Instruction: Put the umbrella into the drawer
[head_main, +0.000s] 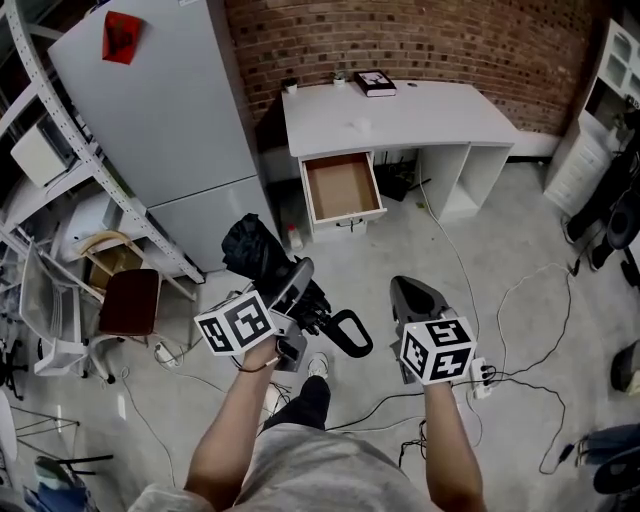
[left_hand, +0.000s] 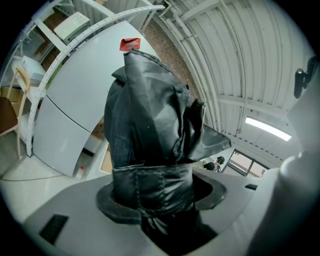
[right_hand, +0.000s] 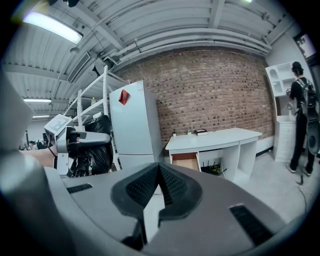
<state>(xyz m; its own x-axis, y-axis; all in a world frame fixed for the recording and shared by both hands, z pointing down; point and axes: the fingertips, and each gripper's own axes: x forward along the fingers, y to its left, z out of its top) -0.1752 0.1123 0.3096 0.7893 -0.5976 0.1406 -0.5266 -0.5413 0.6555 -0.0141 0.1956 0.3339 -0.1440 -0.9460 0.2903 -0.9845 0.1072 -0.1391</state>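
Umbrella (left_hand: 150, 125) folded, pinched in left gripper (head_main: 297, 283) jaws, well short of drawer (head_main: 342, 188). Right gripper (right_hand: 159, 175) jaws pressed together, empty, equally short of drawer. Drawer open under worktop (head_main: 420, 115), looks empty. Pickup done; carry-over and drop-in left.

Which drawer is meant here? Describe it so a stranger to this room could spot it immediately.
Against the red brick wall stands a white desk. Under its left end in the head view sits the pulled-out white drawer, showing a bare brown bottom; the bays beside it are open compartments with no front.
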